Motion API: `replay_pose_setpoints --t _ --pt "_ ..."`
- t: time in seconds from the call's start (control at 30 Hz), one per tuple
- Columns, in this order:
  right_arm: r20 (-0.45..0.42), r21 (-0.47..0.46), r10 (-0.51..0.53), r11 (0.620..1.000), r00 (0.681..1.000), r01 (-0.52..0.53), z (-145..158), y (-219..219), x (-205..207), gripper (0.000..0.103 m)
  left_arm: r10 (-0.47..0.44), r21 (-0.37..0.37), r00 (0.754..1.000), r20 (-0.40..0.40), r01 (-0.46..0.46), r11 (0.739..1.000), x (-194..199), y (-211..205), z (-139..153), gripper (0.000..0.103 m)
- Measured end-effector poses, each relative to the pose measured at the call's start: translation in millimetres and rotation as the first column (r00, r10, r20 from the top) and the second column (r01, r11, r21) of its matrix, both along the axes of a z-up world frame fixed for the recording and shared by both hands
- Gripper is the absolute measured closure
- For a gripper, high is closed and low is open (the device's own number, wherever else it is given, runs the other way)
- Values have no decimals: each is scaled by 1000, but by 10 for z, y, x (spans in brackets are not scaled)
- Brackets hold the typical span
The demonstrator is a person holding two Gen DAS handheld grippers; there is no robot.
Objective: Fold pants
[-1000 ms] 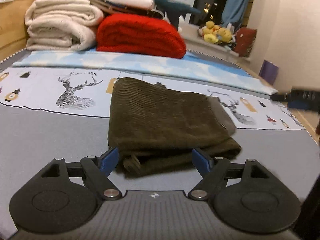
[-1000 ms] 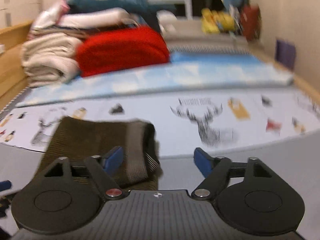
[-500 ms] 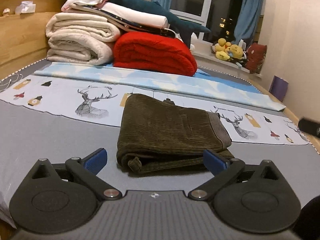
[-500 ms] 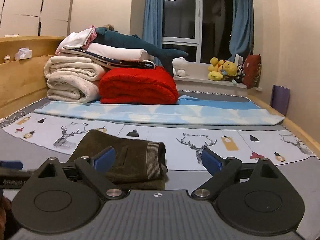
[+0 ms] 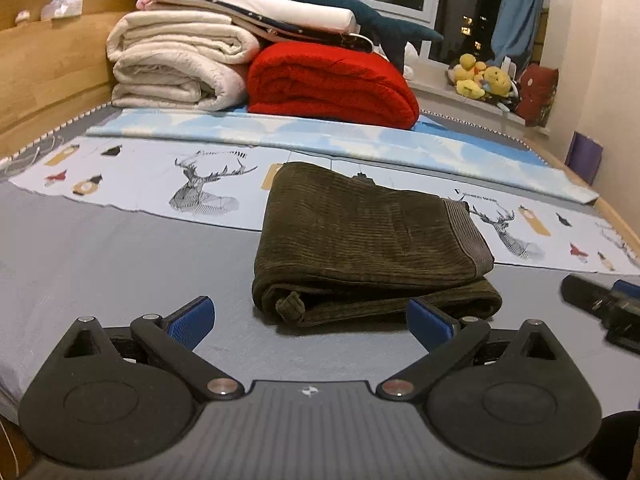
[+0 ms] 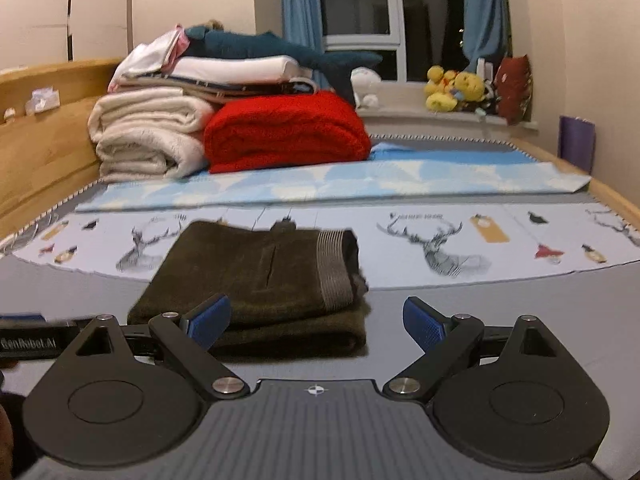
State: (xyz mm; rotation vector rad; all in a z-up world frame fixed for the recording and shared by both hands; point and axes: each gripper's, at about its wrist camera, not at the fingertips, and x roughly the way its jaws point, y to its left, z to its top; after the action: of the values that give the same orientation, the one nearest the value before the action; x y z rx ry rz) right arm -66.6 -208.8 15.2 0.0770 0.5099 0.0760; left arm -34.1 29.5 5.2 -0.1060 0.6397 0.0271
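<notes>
The dark olive corduroy pants (image 5: 360, 244) lie folded into a compact stack on the grey bed cover, the ribbed waistband at the right. They also show in the right wrist view (image 6: 260, 280), left of centre. My left gripper (image 5: 310, 322) is open and empty, just short of the stack's near edge. My right gripper (image 6: 316, 320) is open and empty, near the stack's right front corner; its left fingertip (image 6: 208, 318) overlaps the pants in view. The right gripper's tip (image 5: 600, 304) shows at the right of the left wrist view.
A deer-print sheet (image 5: 160, 184) and a blue folded sheet (image 5: 320, 136) lie behind the pants. Folded cream blankets (image 5: 176, 68), a red blanket (image 5: 332, 84) and a plush shark (image 5: 340, 0) are piled at the back. Wooden bed frame (image 5: 48, 64) at left; toys (image 6: 456, 88) on the windowsill.
Both grippers have pulled back from the folded pants and opened wider. The pants stay where they lay.
</notes>
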Motion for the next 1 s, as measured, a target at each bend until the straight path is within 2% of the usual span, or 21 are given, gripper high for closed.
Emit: replay_pose_setpoints --t 0.13,0.3,0.5,1.0 --pt "-24 -14 24 1000 999 -24 -87 15 73 9 -14 32 1000 -17 15 999 45 -56 -51 1" --pt "-65 12 38 999 997 -37 -141 2 102 9 -19 47 999 -38 21 999 92 -130 -102 1" --pt "-70 9 47 999 996 -47 -136 30 76 9 -47 77 998 -52 51 996 97 -211 -131 1" --pt "-90 4 57 998 994 -57 -147 33 84 9 -25 66 998 -64 29 997 78 -181 -131 1"
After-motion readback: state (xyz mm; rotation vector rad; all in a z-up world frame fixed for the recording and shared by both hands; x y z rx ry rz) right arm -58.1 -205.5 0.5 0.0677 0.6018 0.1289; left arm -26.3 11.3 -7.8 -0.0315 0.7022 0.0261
